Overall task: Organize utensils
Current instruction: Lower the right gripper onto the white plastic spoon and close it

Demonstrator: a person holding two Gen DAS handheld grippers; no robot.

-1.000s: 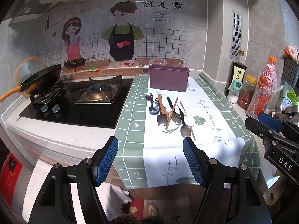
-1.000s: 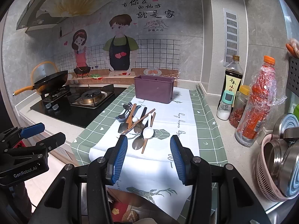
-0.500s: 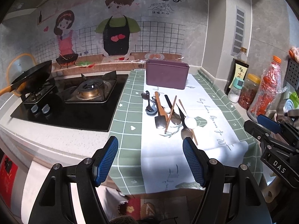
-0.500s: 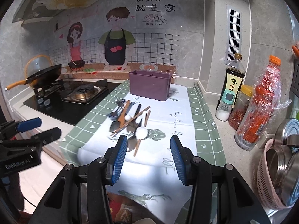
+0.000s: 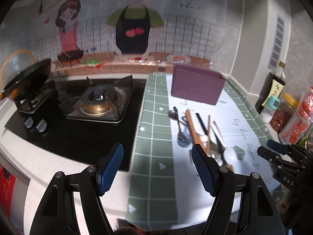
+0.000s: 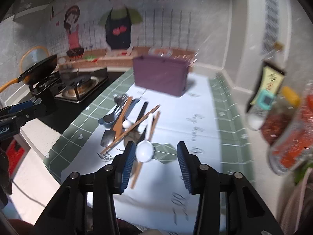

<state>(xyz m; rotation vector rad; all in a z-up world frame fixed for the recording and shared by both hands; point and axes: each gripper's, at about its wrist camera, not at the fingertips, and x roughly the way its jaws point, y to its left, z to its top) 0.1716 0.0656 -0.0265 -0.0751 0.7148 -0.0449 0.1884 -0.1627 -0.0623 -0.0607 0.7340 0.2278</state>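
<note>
A pile of utensils point(image 5: 197, 135) lies on the white and green mat: metal spoons, a wooden spatula, chopsticks and a white ladle spoon point(image 6: 144, 151). Behind it stands a purple utensil box point(image 5: 197, 87), also in the right wrist view point(image 6: 160, 76). My left gripper point(image 5: 157, 162) is open over the mat's green edge, with the pile just beyond its right finger. My right gripper point(image 6: 156, 156) hangs at the pile's near end; its jaws are closing, the white spoon's bowl sits between them by the left pad, and no pad presses on it.
A gas stove point(image 5: 97, 101) and a wok point(image 5: 25, 78) are left of the mat. Sauce bottle, jars and a red-filled bottle point(image 6: 289, 133) crowd the right counter by the wall. The counter's front edge runs under both grippers.
Both grippers moved forward over the counter toward the utensil pile, which now looks larger. The right gripper's fingers stand closer together, with the white spoon between them.
</note>
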